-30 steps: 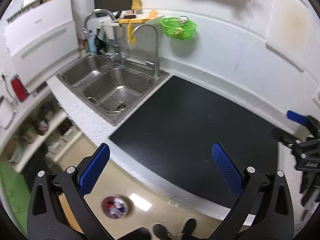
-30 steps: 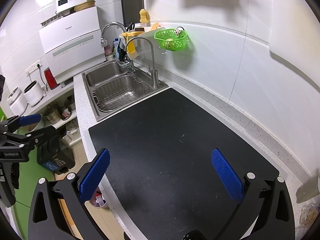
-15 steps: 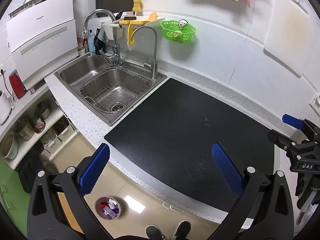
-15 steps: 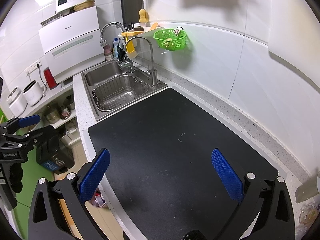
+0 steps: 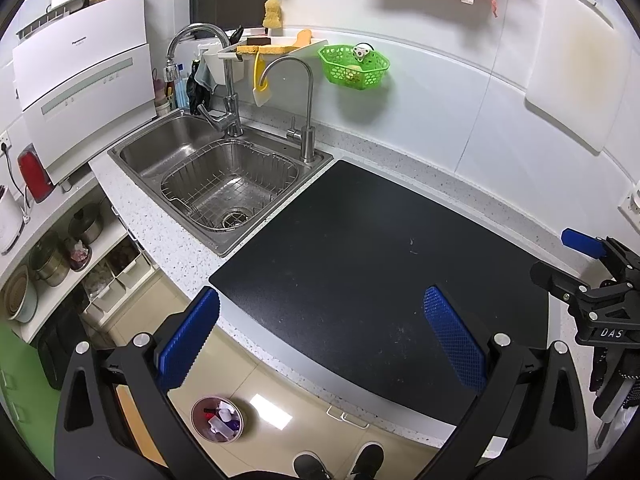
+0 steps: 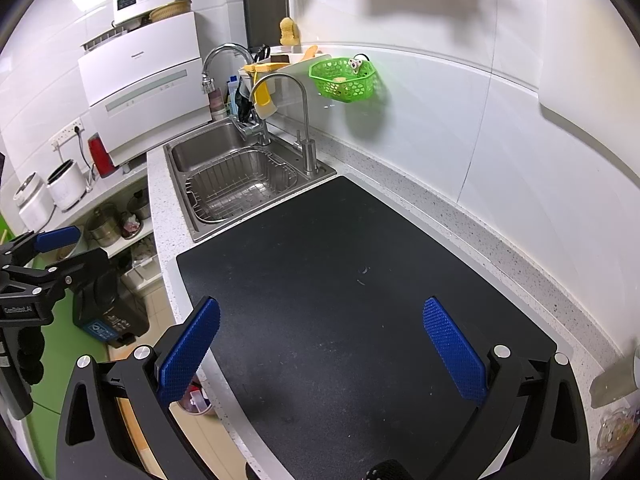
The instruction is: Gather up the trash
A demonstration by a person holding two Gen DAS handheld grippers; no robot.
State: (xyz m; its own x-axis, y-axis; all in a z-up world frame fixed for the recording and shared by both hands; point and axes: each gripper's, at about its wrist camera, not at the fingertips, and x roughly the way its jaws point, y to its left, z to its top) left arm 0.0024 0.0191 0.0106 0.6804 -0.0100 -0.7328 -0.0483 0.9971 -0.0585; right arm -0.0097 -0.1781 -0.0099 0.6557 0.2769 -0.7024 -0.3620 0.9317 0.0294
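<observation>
Kitchen, trash pickup seemingly done: both blue-padded claws, left & right, are held spread wide w/ nothing gripped over the bare black counter mat, scraps seen in the small round floor bin below the left claw.

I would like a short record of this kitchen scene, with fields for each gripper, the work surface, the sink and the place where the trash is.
left gripper: open, holds nothing, above the front edge of the counter
right gripper: open, holds nothing, over the mat
work surface: black rectangular mat on the speckled white counter, only small crumbs visible
sink: stainless steel sink left of the mat, with a wire basket inside
trash: small round bin on the floor below the counter, with scraps in it
</observation>
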